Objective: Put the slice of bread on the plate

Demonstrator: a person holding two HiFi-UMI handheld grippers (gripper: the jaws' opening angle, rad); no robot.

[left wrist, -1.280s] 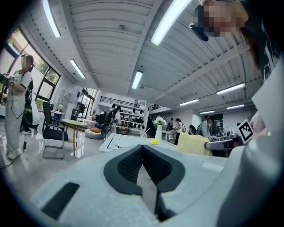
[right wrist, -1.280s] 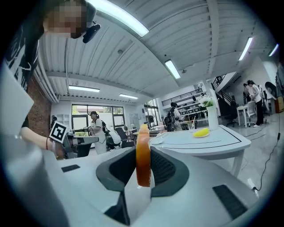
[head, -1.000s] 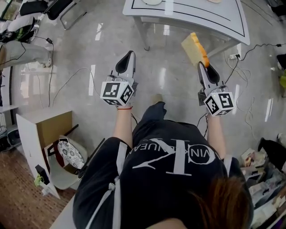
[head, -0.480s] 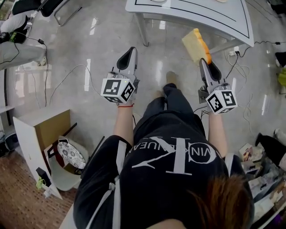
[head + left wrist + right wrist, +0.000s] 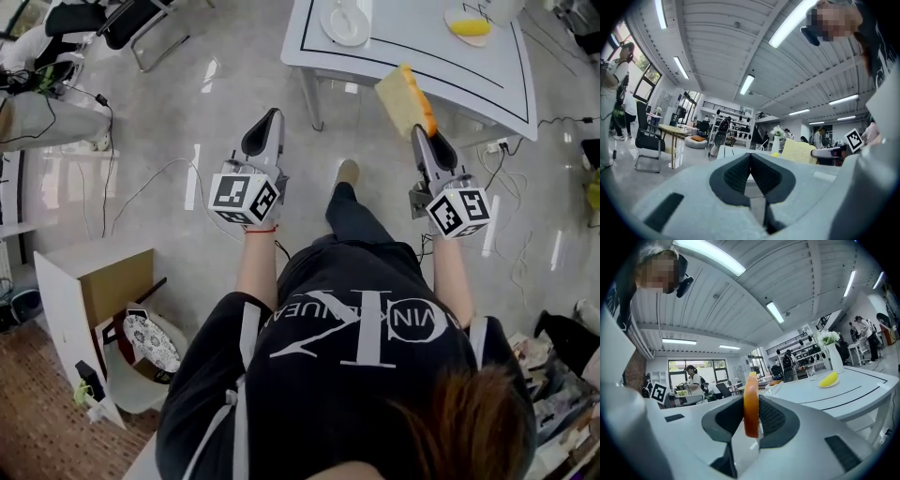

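Note:
A slice of bread [image 5: 405, 98] with a yellow face and orange crust stands on edge in my right gripper [image 5: 425, 136], which is shut on it, just short of the white table's [image 5: 422, 42] near edge. In the right gripper view the crust [image 5: 751, 404] shows edge-on between the dark pads. A white plate [image 5: 345, 23] lies on the table's far left part. My left gripper [image 5: 268, 122] is held level over the floor, left of the table leg; in the left gripper view its jaws [image 5: 750, 161] meet with nothing between them. The bread [image 5: 798, 152] shows there at right.
A small plate with a yellow piece of food [image 5: 467, 26] sits on the table at right, also seen as the yellow piece [image 5: 828, 379] in the right gripper view beside a vase of flowers [image 5: 830, 350]. Cables [image 5: 141, 173] run over the floor. A cardboard box [image 5: 103, 272] stands at left.
Both grippers have moved forward toward the table, the bread going with the right one. More of the tabletop, with its two plates, has come into view.

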